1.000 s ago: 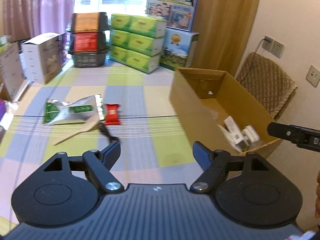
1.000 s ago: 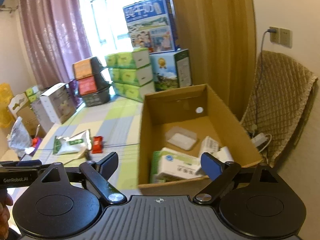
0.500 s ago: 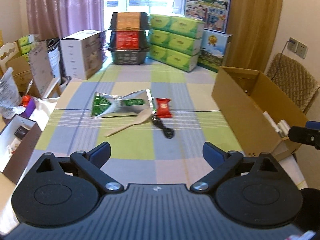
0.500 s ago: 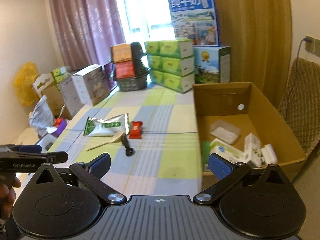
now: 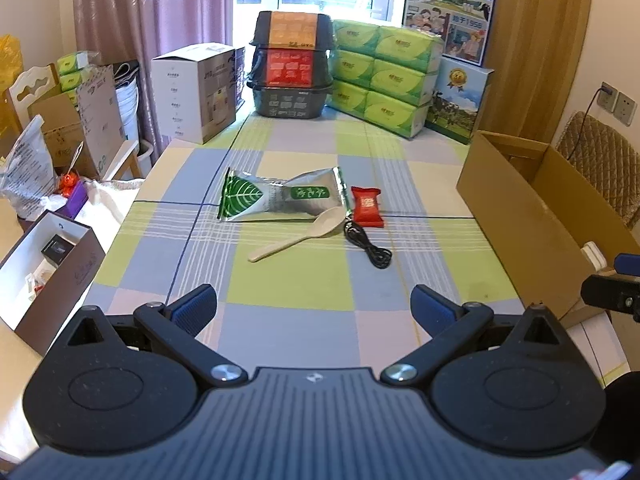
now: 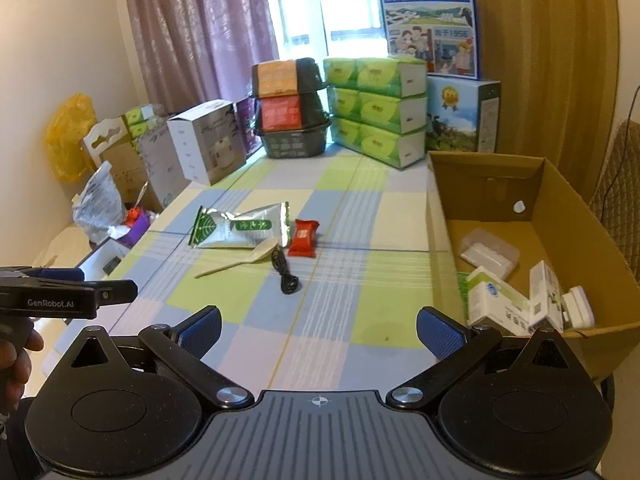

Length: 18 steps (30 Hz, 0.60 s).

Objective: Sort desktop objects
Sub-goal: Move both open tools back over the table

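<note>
Both grippers are hovering empty above the checked tablecloth (image 5: 288, 280), the left gripper (image 5: 314, 304) and right gripper (image 6: 318, 328) each spreading wide. At twelve o'clock a silver-green foil pouch (image 5: 280, 198), red sweet packet (image 5: 366, 206), cream plastic spoon (image 5: 296, 234) and black coiled cable (image 5: 370, 246) are lying clustered. At three o'clock the brown cardboard box (image 6: 560, 184) is holding white cartons (image 6: 504, 300).

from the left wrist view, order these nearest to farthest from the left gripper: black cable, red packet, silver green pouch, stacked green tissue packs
From the left gripper, both jaws open:
1. black cable, ahead, slightly right on the cloth.
2. red packet, just beyond the cable's far end.
3. silver green pouch, left of the packet; these two are close to call.
4. stacked green tissue packs, at the table's far end.
</note>
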Each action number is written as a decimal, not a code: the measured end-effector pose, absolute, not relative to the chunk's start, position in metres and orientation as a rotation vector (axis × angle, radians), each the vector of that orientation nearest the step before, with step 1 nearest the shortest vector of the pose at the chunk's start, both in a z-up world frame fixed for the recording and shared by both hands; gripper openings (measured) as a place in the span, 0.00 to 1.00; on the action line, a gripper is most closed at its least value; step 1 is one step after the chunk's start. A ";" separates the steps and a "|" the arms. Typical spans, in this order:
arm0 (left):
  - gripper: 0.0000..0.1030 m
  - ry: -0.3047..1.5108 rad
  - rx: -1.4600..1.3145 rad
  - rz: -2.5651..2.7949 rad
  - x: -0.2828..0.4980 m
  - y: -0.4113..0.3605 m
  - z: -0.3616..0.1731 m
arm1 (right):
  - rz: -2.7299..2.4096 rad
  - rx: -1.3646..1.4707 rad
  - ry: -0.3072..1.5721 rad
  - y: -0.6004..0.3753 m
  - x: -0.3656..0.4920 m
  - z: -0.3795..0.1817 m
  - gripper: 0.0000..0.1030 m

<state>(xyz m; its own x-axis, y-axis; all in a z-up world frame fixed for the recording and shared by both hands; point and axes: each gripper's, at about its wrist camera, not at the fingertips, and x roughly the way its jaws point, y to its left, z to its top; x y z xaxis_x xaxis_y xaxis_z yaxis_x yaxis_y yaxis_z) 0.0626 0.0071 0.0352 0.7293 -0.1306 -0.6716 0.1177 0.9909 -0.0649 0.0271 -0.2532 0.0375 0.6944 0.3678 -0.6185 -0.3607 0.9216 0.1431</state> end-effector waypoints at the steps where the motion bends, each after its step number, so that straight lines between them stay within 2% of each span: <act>1: 0.98 0.744 -0.021 -0.135 0.064 0.008 0.034 | 0.409 0.008 0.694 -0.251 0.028 0.037 0.98; 18: 0.98 0.804 0.009 -0.140 0.091 0.018 0.010 | 0.435 -0.037 0.764 -0.225 0.046 0.003 0.98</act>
<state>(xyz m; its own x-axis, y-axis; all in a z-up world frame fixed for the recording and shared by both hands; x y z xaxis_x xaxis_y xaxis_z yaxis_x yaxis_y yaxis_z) 0.0914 0.0182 0.0099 0.6853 -0.1215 -0.7181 0.1284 0.9907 -0.0451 0.0464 -0.2246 0.0029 0.6380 0.3674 -0.6767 -0.3940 0.9108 0.1231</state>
